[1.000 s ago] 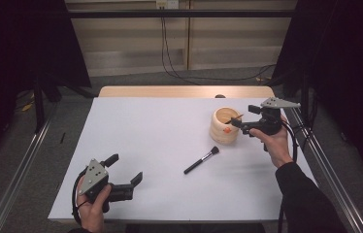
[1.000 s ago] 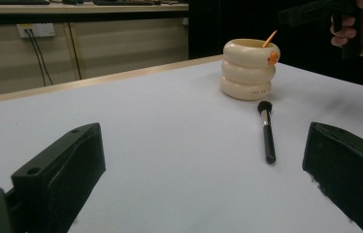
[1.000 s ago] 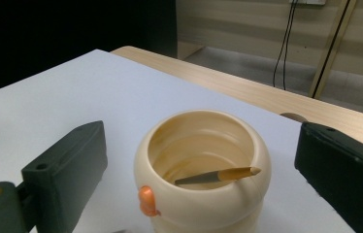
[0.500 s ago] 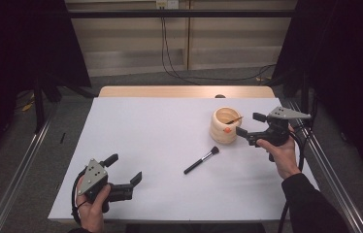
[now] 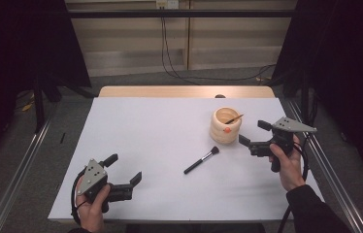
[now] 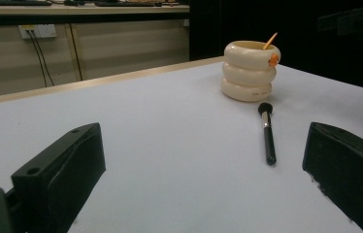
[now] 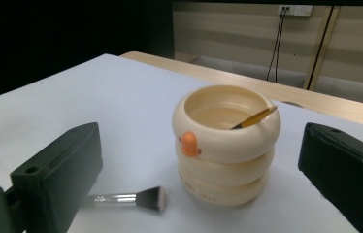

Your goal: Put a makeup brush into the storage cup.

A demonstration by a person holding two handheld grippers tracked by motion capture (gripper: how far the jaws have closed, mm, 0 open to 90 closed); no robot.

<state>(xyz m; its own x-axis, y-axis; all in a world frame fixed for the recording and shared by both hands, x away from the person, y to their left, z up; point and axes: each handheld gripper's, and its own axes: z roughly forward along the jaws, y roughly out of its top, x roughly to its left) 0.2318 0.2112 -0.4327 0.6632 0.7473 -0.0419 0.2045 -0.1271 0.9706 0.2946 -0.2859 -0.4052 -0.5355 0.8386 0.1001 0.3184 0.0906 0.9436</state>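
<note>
My right hand-held gripper (image 5: 253, 136) hung open beside the cup (image 5: 226, 125); swinging toward the brush (image 5: 202, 159), I risked toppling it.

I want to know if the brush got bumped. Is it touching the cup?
Apart. In the left gripper view, a strip of white table shows between the brush bristles and the bottom of the cream cup.

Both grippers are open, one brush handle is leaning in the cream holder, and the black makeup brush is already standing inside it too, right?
Not quite. The black makeup brush lies flat on the white table beside the cream holder, not in it, as the high view shows. The rest holds: the left gripper and the right gripper are open, and one brush handle leans inside.
</note>
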